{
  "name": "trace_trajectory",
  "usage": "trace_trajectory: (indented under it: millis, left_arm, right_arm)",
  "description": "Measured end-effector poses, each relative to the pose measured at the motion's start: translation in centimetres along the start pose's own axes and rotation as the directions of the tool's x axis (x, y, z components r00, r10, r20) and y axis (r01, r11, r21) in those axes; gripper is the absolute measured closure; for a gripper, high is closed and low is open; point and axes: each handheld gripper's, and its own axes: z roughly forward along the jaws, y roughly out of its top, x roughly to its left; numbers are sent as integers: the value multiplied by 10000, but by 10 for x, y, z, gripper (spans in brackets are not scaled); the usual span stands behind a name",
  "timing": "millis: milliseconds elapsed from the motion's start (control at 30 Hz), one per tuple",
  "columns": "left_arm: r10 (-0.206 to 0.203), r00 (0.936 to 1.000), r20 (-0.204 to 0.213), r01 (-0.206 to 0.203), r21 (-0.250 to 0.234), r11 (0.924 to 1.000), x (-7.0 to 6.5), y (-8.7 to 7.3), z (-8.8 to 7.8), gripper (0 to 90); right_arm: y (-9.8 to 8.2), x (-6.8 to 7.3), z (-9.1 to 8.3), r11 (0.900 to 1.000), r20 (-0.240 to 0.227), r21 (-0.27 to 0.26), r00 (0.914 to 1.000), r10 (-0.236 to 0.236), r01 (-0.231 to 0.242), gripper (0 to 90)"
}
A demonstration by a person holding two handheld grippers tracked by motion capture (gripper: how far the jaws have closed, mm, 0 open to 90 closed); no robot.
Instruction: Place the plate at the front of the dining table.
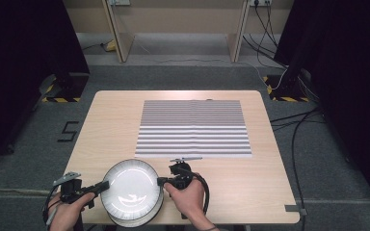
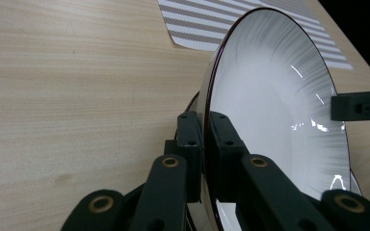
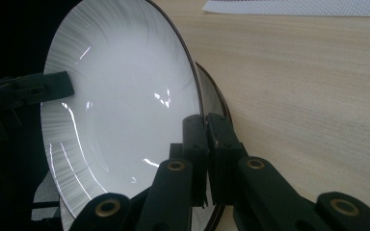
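A white plate [image 1: 132, 185] with a fine grey streaked rim and a dark edge sits on top of a stack of like plates [image 1: 137, 219] at the table's front. My left gripper [image 1: 103, 185] is shut on its left rim, and my right gripper [image 1: 161, 182] is shut on its right rim. In the left gripper view the left gripper [image 2: 204, 139] pinches the plate [image 2: 270, 96] edge, with the right gripper's jaw tip [image 2: 359, 106] on the far rim. In the right gripper view the right gripper [image 3: 206, 139] clamps the plate [image 3: 120, 96], and a lower plate's edge [image 3: 217, 101] shows behind it.
A grey-and-white striped mat [image 1: 192, 127] lies flat on the far half of the wooden table [image 1: 250, 183]. Bare wood lies to the right of the stack. Beyond the table are a grey floor, cables and a wooden frame.
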Motion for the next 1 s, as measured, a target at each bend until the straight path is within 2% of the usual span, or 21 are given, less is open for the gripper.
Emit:
trace_trajectory:
  millis: [100, 200, 400, 533, 567, 600, 633, 667, 700, 733, 767, 800, 833, 867, 900, 933, 967, 1000]
  left_arm:
    - [-38, 10000, 29, 38, -42, 10000, 1, 2, 2, 846]
    - [14, 10000, 32, -13, -112, 9999, 1, 4, 3, 846]
    - [168, 9997, 198, -158, -522, 9985, 0, 8, 8, 846]
    - [479, 9984, 302, -460, -602, 9971, -3, 13, 13, 847]
    - [678, 9973, 264, -663, -546, 9963, -5, 16, 16, 847]
    - [842, 9963, 169, -831, -554, 9950, -6, 18, 19, 848]
    - [805, 9963, 304, -788, -543, 9954, -7, 19, 22, 847]
    - [601, 9968, 528, -562, -718, 9958, -10, 20, 23, 850]
    - [745, 9964, 407, -716, -679, 9951, -16, 22, 23, 850]
    - [724, 9972, 200, -708, -711, 9950, -21, 23, 24, 850]
    - [542, 9985, 45, -538, -679, 9962, -20, 24, 28, 850]
    - [157, 9999, -18, -158, -472, 9988, -14, 25, 32, 849]
    - [117, 9999, -100, -122, -496, 9987, -10, 24, 33, 844]
    - [117, 9999, -100, -122, -496, 9987, -10, 24, 33, 843]
    - [305, 9994, -157, -314, -569, 9979, -8, 23, 30, 843]
    - [242, 9995, -196, -254, -605, 9978, -7, 23, 29, 846]
    - [274, 9995, -175, -284, -635, 9976, -5, 22, 26, 848]
    - [338, 9992, -214, -351, -630, 9974, -4, 21, 25, 848]
  right_arm:
    - [1, -1, 0, 9996, 42, -268, 10000, -83, 84, 879]
    - [2, -1, -1, 9995, 57, -297, 9999, -110, 112, 879]
    - [8, -2, -10, 9942, 172, -1014, 9993, -334, 350, 885]
    - [12, -3, -15, 9919, 338, -1191, 9986, -400, 438, 889]
    - [14, -4, -18, 9901, 498, -1305, 9977, -459, 521, 900]
    - [15, -5, -20, 9871, 339, -1541, 9987, -393, 441, 900]
    - [18, -5, -23, 9866, -809, -1609, 9966, 139, -268, 900]
    - [21, 0, -25, 9844, -833, -1753, 9965, -14, -133, 900]
    - [23, 10, -27, 9746, 604, -1952, 9932, -995, 1095, 900]
    - [26, 19, -27, 9633, 1138, -2018, 9811, -1565, 1770, 900]
    - [27, 22, -26, 9666, 840, -1946, 9846, -1532, 1670, 900]
    - [30, 24, -23, 9677, 930, -1765, 9818, -1654, 1798, 900]
    - [33, 22, -22, 9643, 1298, -1679, 9742, -1845, 2050, 900]
    - [34, 17, -25, 9688, 1257, -1688, 9788, -1617, 1817, 900]
    - [35, 8, -30, 9715, 1474, -1629, 9779, -1484, 1720, 900]
    - [34, 2, -34, 9733, 1602, -1628, 9778, -1354, 1615, 900]
    - [33, -7, -38, 9771, 1559, -1636, 9815, -1108, 1363, 900]
    - [31, -15, -41, 9850, 1281, -1472, 9892, -710, 898, 877]
